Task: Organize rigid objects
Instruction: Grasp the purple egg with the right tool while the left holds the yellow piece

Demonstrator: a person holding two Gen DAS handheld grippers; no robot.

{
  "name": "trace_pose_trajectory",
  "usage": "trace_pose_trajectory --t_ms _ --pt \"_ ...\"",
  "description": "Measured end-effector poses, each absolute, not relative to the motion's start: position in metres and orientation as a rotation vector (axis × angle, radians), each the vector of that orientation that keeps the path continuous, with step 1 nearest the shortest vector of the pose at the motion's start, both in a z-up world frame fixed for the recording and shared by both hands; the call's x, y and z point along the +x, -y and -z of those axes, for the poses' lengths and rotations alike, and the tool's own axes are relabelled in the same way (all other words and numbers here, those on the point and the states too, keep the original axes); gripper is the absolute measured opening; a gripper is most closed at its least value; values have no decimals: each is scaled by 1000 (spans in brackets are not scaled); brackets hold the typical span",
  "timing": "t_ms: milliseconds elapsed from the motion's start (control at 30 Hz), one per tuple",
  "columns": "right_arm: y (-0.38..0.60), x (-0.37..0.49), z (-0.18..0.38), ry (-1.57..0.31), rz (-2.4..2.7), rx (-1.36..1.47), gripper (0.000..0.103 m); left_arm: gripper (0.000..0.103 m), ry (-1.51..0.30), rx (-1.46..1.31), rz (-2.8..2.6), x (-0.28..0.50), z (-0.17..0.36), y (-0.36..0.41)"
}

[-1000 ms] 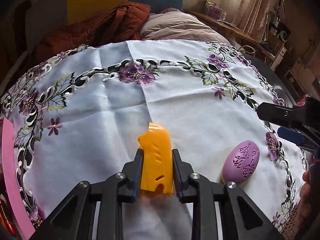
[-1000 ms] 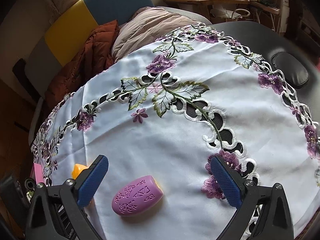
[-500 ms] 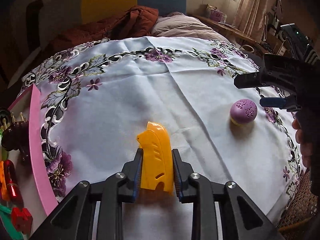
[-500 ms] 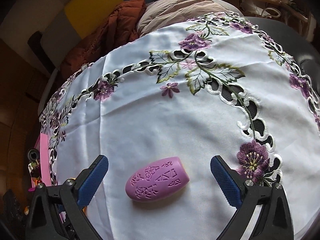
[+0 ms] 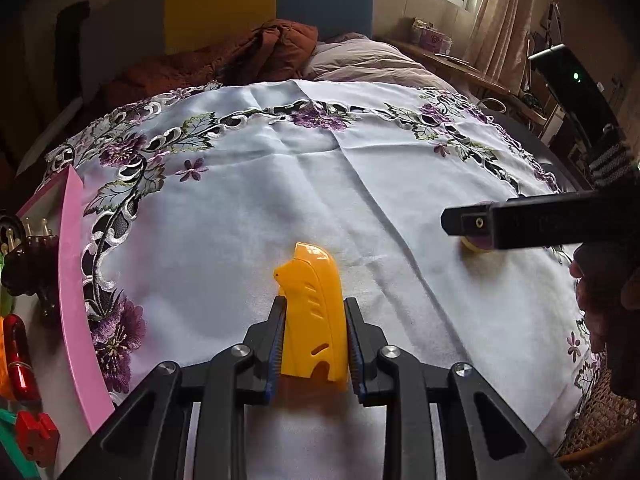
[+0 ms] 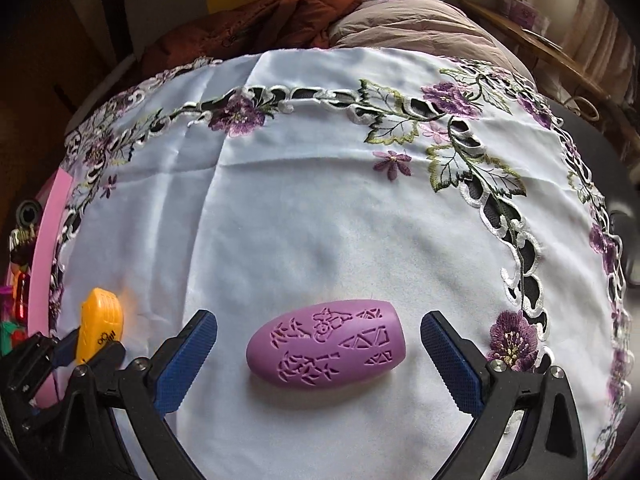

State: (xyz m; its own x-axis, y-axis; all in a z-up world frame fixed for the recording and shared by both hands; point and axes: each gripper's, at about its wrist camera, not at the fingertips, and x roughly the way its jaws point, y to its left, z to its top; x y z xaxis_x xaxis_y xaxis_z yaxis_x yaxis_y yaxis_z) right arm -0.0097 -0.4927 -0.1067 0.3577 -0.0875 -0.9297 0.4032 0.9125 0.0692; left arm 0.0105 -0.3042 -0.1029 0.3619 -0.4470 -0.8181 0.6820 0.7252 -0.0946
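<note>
A yellow plastic piece (image 5: 312,320) stands upright between the pads of my left gripper (image 5: 316,308), which is shut on it just above the white embroidered tablecloth (image 5: 248,208). The right wrist view shows the same piece (image 6: 100,320) at the lower left. A purple oval object with cut-out patterns (image 6: 326,350) lies flat on the cloth. My right gripper (image 6: 318,322) straddles it with jaws closing, and both blue pads stand clear of its ends. In the left wrist view the right gripper's black body (image 5: 520,226) hides most of the purple object (image 5: 474,246).
A pink-rimmed tray (image 5: 72,280) at the left table edge holds red pieces (image 5: 18,356) and a dark plug (image 5: 32,264). An orange jacket (image 5: 260,56) and a pillow (image 5: 360,60) lie beyond the table. A hand (image 5: 600,292) and a wicker seat (image 5: 592,432) are at the right.
The left gripper carried the yellow piece leftward, bringing the pink tray into view. The right gripper rolled, came down over the purple object, and its jaws narrowed slightly.
</note>
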Motion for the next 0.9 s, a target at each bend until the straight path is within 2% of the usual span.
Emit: trace_pose_trajectory --t_ms 33,567,900 --pt "491 -9 111 -1194 332 281 77 27 -952 279 739 11 103 304" --pt "493 -11 119 -1180 336 268 78 26 -947 280 698 5 96 296" --pt "485 -7 118 -1159 353 200 77 26 -871 218 698 -8 56 265"
